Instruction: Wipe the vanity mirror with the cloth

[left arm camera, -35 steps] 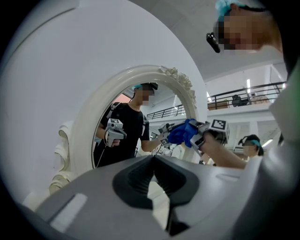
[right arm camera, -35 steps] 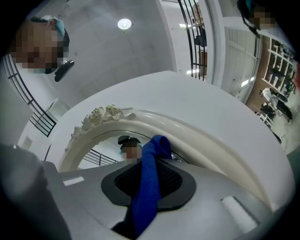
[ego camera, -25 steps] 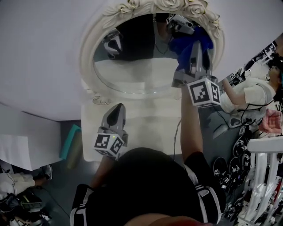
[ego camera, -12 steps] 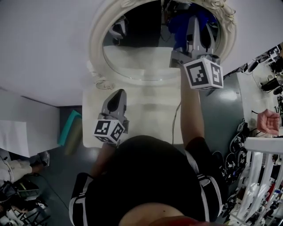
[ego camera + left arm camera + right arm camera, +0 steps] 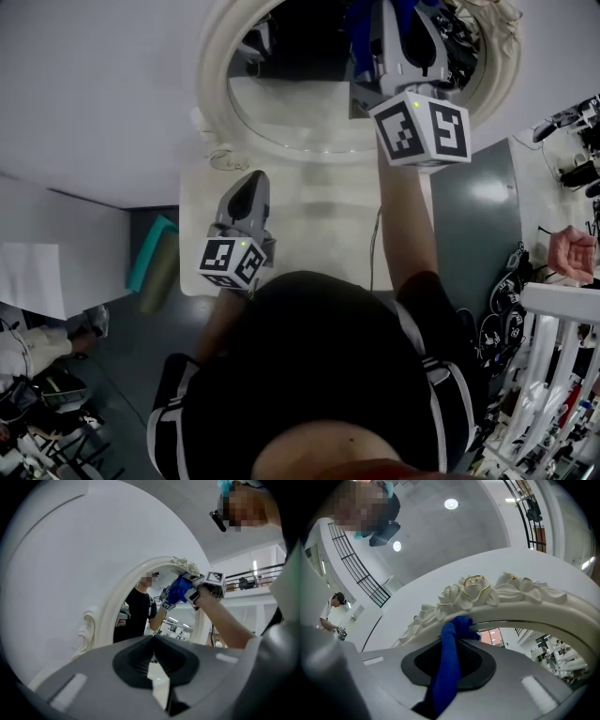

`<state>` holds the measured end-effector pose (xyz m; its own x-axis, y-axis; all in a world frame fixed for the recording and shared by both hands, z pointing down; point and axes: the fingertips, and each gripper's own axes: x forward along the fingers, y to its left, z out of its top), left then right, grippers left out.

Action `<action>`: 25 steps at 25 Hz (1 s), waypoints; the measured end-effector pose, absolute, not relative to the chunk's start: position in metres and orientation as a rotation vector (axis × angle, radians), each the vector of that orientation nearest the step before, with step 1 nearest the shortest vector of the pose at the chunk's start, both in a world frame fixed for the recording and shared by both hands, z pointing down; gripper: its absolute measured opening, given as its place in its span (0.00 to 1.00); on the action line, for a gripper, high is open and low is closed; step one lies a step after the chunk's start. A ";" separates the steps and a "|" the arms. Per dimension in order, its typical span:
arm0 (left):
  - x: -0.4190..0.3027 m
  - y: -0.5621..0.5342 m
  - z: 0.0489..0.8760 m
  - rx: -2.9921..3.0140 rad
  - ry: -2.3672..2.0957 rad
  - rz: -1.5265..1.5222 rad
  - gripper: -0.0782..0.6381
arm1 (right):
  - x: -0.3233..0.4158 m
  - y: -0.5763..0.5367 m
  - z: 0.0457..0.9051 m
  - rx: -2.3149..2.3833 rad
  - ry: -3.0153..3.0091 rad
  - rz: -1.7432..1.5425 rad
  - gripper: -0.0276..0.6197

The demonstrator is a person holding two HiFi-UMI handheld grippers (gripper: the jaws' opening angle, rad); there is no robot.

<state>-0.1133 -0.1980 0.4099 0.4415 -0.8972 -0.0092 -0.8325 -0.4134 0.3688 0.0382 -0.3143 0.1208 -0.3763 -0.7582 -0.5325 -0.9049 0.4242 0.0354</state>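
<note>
In the head view, an oval vanity mirror [image 5: 210,112] with a white carved frame is seen standing at the back of a pale tabletop [image 5: 309,225], against a white wall. The right gripper [image 5: 397,21] is raised to the upper right part of the mirror, and a blue cloth [image 5: 360,33] is seen at its tip, against the glass. The left gripper [image 5: 251,187] is held low over the tabletop, just in front of the mirror's lower left rim and apart from it. In the left gripper view, the jaws are seen brought together at their tips, with nothing between them; the mirror frame and the cloth at its top are seen beyond, and the person's black-shirted reflection is shown in the glass. In the right gripper view, the cloth is seen clamped between the jaws as a narrow twisted strip, and its bunched end is pressed against the inner edge of the frame, just under the carved roses [image 5: 473,592] at the crown.
</note>
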 end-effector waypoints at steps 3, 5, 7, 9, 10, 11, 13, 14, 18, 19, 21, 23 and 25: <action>-0.115 -0.199 0.411 2.380 -1.491 -0.291 0.13 | 0.021 -0.316 0.123 -1.405 2.282 0.498 0.14; -0.116 -0.200 0.413 2.373 -1.497 -0.291 0.13 | 0.007 -0.317 0.128 -1.407 2.316 0.551 0.14; -0.118 -0.200 0.415 2.365 -1.503 -0.292 0.13 | -0.008 -0.318 0.135 -1.407 2.353 0.607 0.14; -0.120 -0.199 0.417 2.359 -1.509 -0.293 0.13 | -0.023 -0.318 0.144 -1.412 2.391 0.659 0.14; -0.121 -0.199 0.417 2.356 -1.512 -0.292 0.13 | -0.031 -0.318 0.148 -1.415 2.411 0.690 0.14; -0.123 -0.199 0.418 2.352 -1.514 -0.291 0.13 | -0.038 -0.317 0.152 -1.417 2.433 0.729 0.14; -0.125 -0.199 0.419 2.344 -1.519 -0.289 0.13 | -0.053 -0.318 0.161 -1.413 2.476 0.834 0.14; -0.126 -0.198 0.420 2.339 -1.524 -0.287 0.13 | -0.060 -0.318 0.166 -1.407 2.500 0.875 0.14; -0.136 -0.200 0.424 2.319 -1.554 -0.281 0.13 | -0.081 -0.318 0.188 -1.385 2.582 0.956 0.14; -0.139 -0.201 0.424 2.316 -1.561 -0.281 0.13 | -0.085 -0.318 0.193 -1.386 2.592 0.985 0.14; -0.142 -0.202 0.425 2.310 -1.571 -0.281 0.13 | -0.093 -0.318 0.204 -1.393 2.609 1.048 0.14; -0.143 -0.201 0.424 2.303 -1.578 -0.280 0.13 | -0.102 -0.317 0.219 -1.385 2.647 1.085 0.14; -0.145 -0.200 0.424 2.296 -1.583 -0.279 0.13 | -0.114 -0.316 0.235 -1.362 2.684 1.121 0.14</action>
<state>-0.1453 -0.2003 0.4242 0.3611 -0.9321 0.0296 -0.8659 -0.3233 0.3817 -0.1138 -0.3158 0.2348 -0.6384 -0.7323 -0.2369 -0.6832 0.3975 0.6126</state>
